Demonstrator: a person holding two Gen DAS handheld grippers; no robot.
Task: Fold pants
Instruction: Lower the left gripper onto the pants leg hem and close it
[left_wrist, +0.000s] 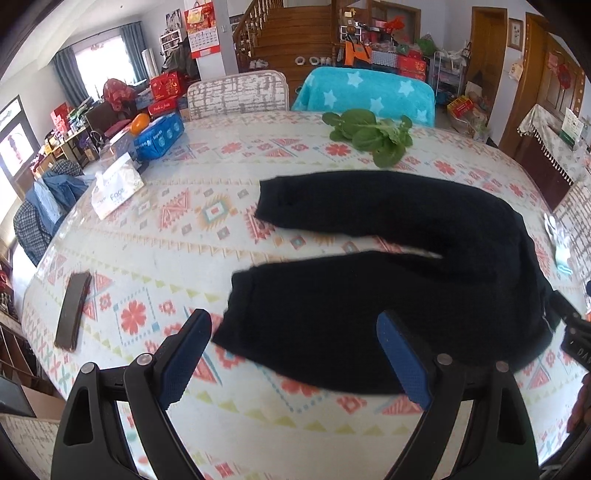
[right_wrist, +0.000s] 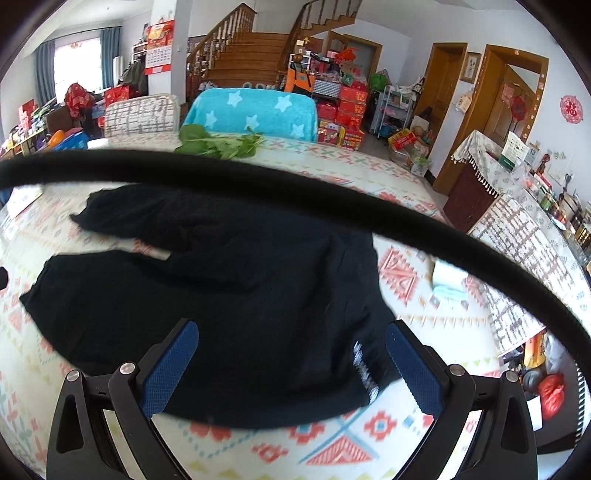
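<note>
Black pants were spread flat just ahead of both wide-open, empty grippers, left gripper at the near leg's cuff, right gripper at the waist. A single layer could be pinched, skewing the fold. Leafy greens and a phone lay well clear; the table edge was leftward

On the patterned tablecloth we see leafy greens, a tissue pack, a dark phone and a blue box; behind stand 2 covered chairs.
</note>
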